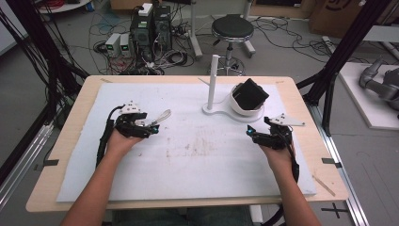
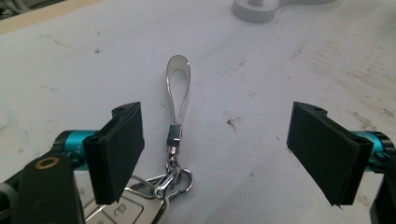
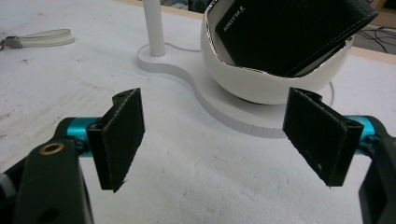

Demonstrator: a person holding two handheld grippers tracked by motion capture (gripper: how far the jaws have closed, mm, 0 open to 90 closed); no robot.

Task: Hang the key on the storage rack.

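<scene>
In the left gripper view, the left gripper (image 2: 217,149) has its jaws wide apart with nothing between the pads. Nearest to it, down by the base of the left-hand jaw, lies a car key fob (image 2: 123,210), partly hidden behind that jaw. A cluster of metal rings and a clasp (image 2: 173,179) sits just ahead of the fob, inside the gap but closer to the left-hand jaw than to the right-hand one. From the clasp a pale strap loop (image 2: 179,86) runs straight forward on the white mat (image 2: 289,70), ending well beyond the jaw tips. Neither jaw touches the strap. Farther still, ahead of the gap, the edge of a white stand base (image 2: 254,11) shows.

In the right gripper view, the right gripper (image 3: 215,137) also has its jaws spread apart, holding nothing, with bare mat between them. Ahead of the gap lies the flat white stand base, its curved edge just beyond the jaw tips. On it, ahead of the right-hand jaw, sits a white bowl (image 3: 261,77) holding a black wallet (image 3: 289,32) tilted on edge. Ahead of the left-hand jaw rises a white post (image 3: 154,28). Far off beyond the left-hand jaw lies the strap loop.

From the high view, the two grippers rest well apart on the mat.
</scene>
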